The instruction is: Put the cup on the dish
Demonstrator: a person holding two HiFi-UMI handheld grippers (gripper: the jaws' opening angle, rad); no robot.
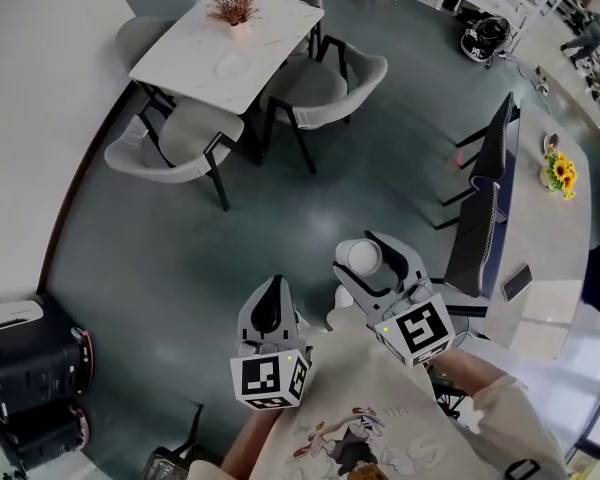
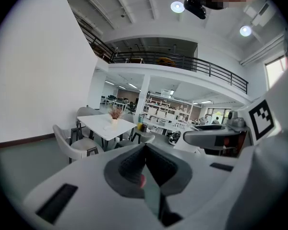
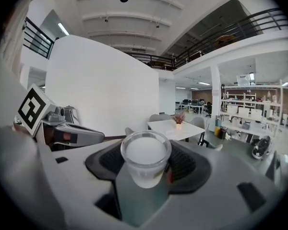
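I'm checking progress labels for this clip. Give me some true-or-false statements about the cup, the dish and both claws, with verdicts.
1. The right claw grips a cup. True.
2. The left claw stands wide open. False: its jaws are together, nothing between them.
3. The cup sits on the dish. False: the dish lies on the white table, far from the cup.
4. A plant stands on that table. True.
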